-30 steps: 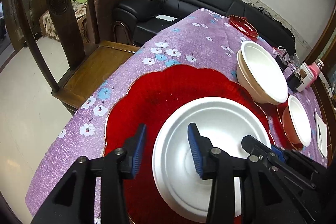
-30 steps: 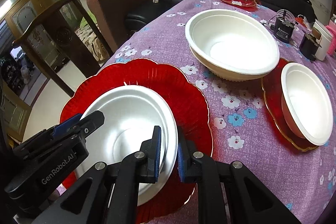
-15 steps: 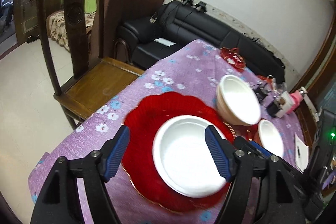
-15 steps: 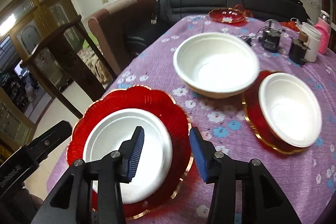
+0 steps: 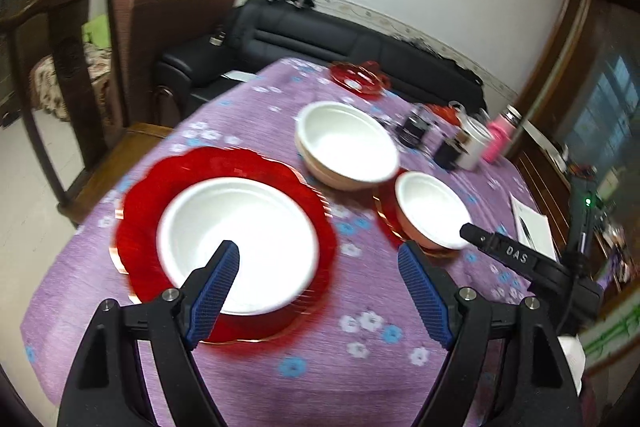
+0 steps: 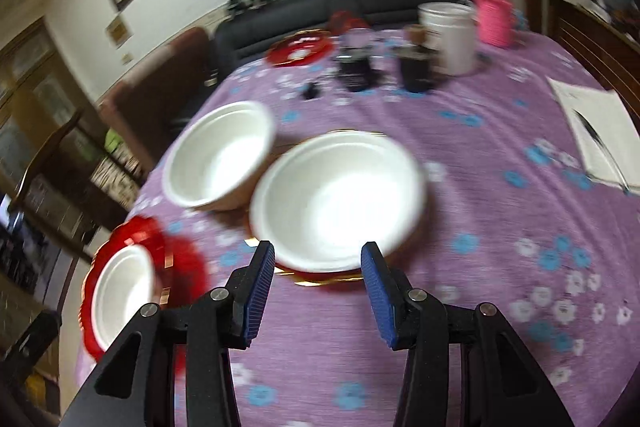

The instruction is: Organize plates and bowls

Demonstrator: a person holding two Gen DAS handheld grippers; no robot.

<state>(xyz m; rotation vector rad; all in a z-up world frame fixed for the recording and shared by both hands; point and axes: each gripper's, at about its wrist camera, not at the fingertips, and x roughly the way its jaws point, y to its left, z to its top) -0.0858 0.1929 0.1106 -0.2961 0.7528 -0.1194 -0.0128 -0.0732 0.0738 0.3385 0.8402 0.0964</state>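
- Red scalloped plate [image 5: 136, 219] sits at the left end of the desk [image 5: 360, 367], which is covered in purple floral cloth; white plate [image 5: 240, 239] lies centred on it.
- Left tool [image 5: 320, 261]: blue-padded fingers spread wide, holding nothing, hanging above the desk's near edge. Its left fingertip overlaps the white plate's near rim in the left wrist view; whether they touch, I cannot tell.
- Large white bowl [image 5: 346, 143] stands on the cloth beyond and to the right of the red plate, apart from it.
- Small white bowl [image 5: 430, 209] sits on a gold-rimmed red saucer [image 5: 384, 215], just right of the large bowl; rims look near or touching, blurred.
- Right tool [image 6: 318, 259]: fingers apart, empty, framing the near rim of the small white bowl [image 6: 340, 199] in its own view, not clamped on it.
- Far end of the desk: small red dish [image 5: 358, 79], dark jars, white cup [image 5: 474, 143], pink bottle [image 5: 498, 141].
- Far right: white paper sheet [image 6: 596, 131] flat on the cloth.
- Both views are motion-blurred.
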